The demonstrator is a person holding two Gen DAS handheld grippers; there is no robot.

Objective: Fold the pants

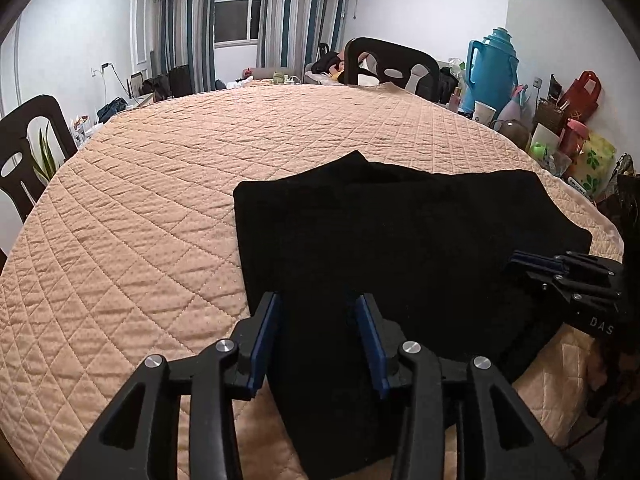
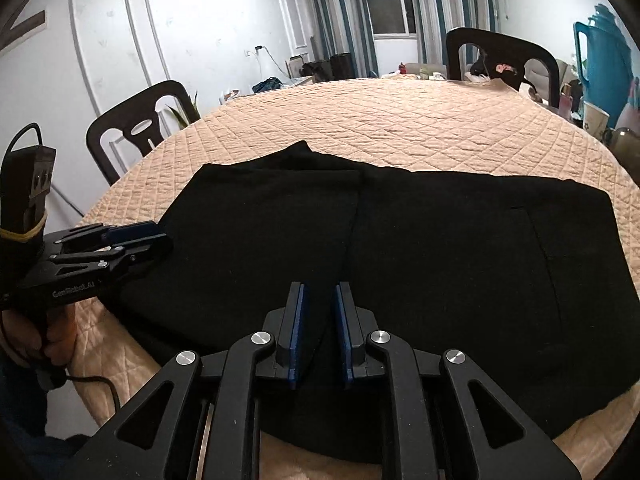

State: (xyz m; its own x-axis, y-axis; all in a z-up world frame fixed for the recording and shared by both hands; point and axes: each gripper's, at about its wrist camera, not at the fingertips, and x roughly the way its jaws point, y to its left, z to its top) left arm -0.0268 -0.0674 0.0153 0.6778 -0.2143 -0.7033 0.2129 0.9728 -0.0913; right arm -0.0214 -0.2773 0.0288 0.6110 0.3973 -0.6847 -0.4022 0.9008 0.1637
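Note:
Black pants (image 1: 400, 232) lie folded and flat on the near right part of a table covered with a peach quilted cloth (image 1: 160, 200). My left gripper (image 1: 318, 298) hovers over their near left edge, jaws wide apart, with nothing pinched between the blue pads. In the right wrist view the pants (image 2: 460, 260) fill the foreground, one layer's edge running down the middle. My right gripper (image 2: 320, 286) is over the near edge with a narrow gap between its pads, and no fabric is gripped. Each gripper also shows in the other's view: the right gripper (image 1: 532, 264) and the left gripper (image 2: 160, 236).
Dark chairs stand at the far side (image 1: 384, 64) and at the left (image 1: 24, 148). A blue thermos jug (image 1: 492, 68), a paper cup (image 1: 484, 112) and bags crowd the table's right edge. A hand (image 2: 48, 332) holds the left gripper's handle.

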